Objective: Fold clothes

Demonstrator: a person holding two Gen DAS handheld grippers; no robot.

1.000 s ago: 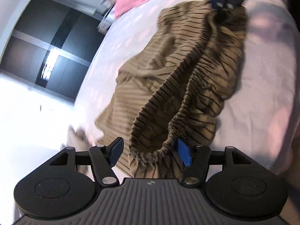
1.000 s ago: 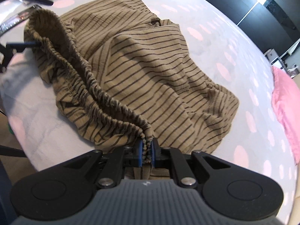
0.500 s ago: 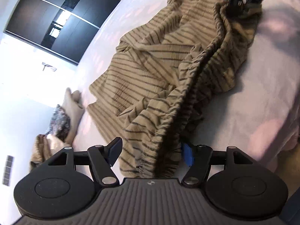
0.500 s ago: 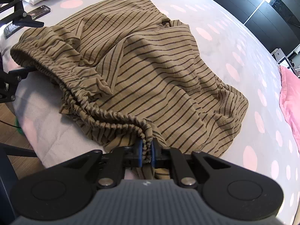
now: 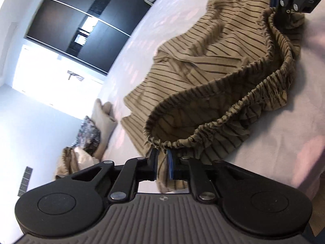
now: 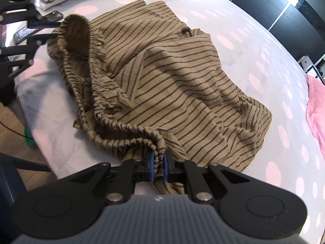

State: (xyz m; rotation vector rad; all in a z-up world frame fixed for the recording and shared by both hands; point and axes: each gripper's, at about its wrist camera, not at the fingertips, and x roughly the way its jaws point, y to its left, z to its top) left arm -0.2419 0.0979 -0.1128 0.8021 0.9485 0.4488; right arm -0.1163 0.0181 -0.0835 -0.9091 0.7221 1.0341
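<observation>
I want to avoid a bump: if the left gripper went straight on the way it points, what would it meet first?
Probably the brown striped garment: the closing left gripper already has its elastic waistband between the jaws, bunched directly ahead.

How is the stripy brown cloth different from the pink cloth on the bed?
The stripy brown cloth has dark stripes; the pink cloth is plain. The stripy brown cloth lies rumpled mid-bed with its gathered waistband pinched by each hand-held gripper, right and left, the left one's jaws closing on it; the pink cloth sits untouched at the bed's edge. Both rest on the spotted sheet.
</observation>
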